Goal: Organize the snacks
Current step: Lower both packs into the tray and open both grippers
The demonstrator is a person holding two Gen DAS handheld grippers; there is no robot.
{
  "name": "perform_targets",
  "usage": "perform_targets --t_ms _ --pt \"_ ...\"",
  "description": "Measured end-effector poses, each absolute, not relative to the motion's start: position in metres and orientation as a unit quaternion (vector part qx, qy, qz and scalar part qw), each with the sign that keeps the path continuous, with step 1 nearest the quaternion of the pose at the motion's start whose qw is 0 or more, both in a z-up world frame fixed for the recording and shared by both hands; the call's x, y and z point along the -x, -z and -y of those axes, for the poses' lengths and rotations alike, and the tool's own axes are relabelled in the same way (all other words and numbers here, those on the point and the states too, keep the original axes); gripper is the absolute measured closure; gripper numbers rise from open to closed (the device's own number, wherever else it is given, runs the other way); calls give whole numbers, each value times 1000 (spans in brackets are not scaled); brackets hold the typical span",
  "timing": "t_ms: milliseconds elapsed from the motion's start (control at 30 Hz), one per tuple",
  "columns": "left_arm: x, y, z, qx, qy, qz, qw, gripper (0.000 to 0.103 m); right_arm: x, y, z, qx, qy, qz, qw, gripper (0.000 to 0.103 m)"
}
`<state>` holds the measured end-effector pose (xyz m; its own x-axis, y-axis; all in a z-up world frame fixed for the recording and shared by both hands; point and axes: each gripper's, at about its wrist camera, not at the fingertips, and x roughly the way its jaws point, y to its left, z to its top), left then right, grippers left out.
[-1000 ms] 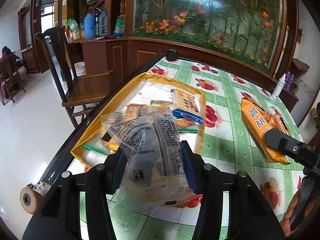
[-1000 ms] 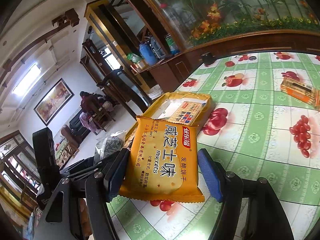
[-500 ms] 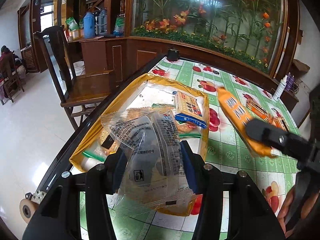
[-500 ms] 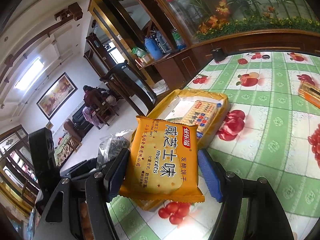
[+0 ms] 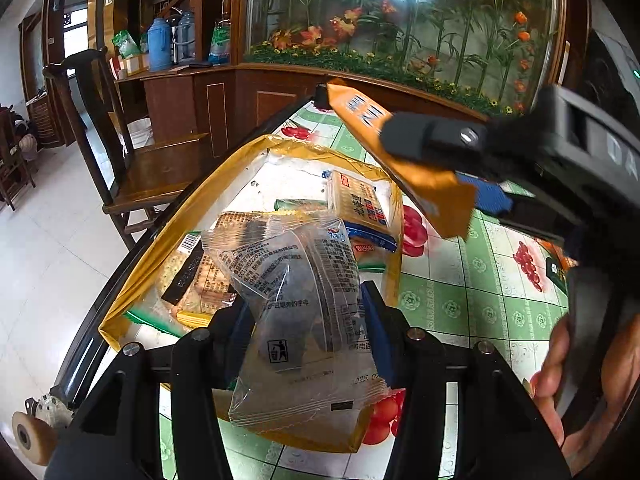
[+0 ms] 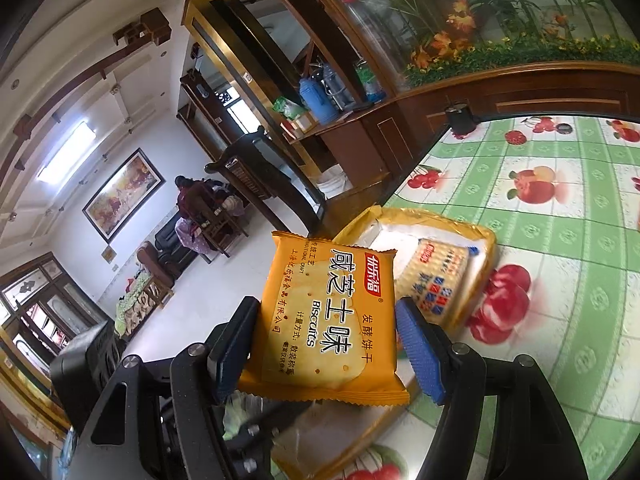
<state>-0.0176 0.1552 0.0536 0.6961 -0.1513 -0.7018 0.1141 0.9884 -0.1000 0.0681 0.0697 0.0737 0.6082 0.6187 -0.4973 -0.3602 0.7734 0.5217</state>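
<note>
Biscuits (image 6: 324, 320) are hanging pinched in my right hand-held gripper (image 6: 326, 344) just above the tray (image 6: 486, 240), while my left hand-held gripper (image 5: 306, 336) is pinching a clear packet (image 5: 296, 300) nearer.

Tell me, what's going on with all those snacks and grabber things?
A person is sorting snacks with a grabber in each hand. The left gripper is clamped on a clear packet of dark snacks, held over the gold tray that already has several packets in it. The right gripper is clamped on an orange biscuit packet, held in the air near the tray above the fruit-print tablecloth.
</note>
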Motion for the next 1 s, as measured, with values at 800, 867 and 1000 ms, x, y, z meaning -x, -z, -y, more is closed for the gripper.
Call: perform_targets --t_ms 800,867,1000 --pt "2 -47 -148 9 69 -396 916 53 -145 -42 -98 -188 -287 -392 853 32" --pt "1 -48 -146 6 68 -396 916 53 -151 -41 -104 -179 -290 -396 853 32" --pt "-1 -47 -146 9 73 -399 914 48 -163 -37 -115 -166 -288 -406 851 32"
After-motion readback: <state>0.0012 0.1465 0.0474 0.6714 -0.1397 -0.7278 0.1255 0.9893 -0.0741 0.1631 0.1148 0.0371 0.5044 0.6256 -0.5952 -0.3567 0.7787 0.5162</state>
